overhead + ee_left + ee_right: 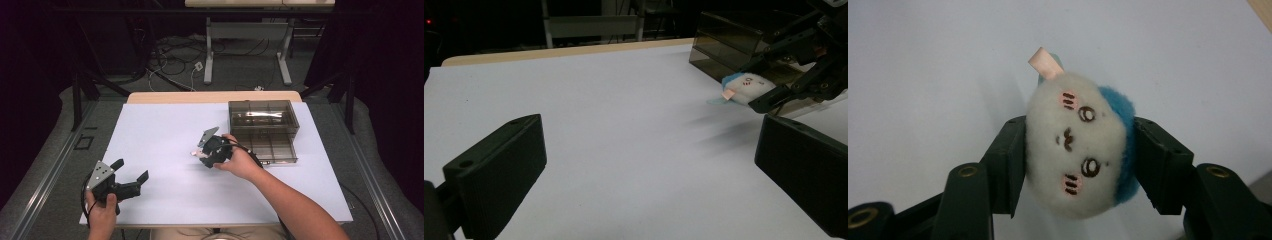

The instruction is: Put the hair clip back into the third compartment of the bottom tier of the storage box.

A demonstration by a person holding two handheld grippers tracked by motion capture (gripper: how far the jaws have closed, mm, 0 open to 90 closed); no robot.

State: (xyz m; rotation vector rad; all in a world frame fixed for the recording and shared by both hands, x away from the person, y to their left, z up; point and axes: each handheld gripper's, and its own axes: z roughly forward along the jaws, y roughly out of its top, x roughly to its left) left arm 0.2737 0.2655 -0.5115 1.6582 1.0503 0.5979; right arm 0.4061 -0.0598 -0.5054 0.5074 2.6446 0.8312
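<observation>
My right gripper (pixel 1075 160) is shut on a small white plush toy (pixel 1075 145) with a stitched face, a blue back and a pink tag. In the high view that right gripper (pixel 202 153) holds the plush toy (pixel 196 154) a little above the middle of the white table cover (pixel 165 125). The left gripper view shows the plush toy (pixel 748 86) between the other gripper's black jaws, off the surface. My left gripper (pixel 134 170) rests near the front left corner, its jaws wide apart with nothing between them; its fingers (pixel 499 172) frame bare cover.
A smoky clear plastic box (pixel 263 114) with dividers stands at the back right, its lid (pixel 270 146) lying flat in front of it, just right of my right hand. Beyond the table are a desk frame and cables on the floor.
</observation>
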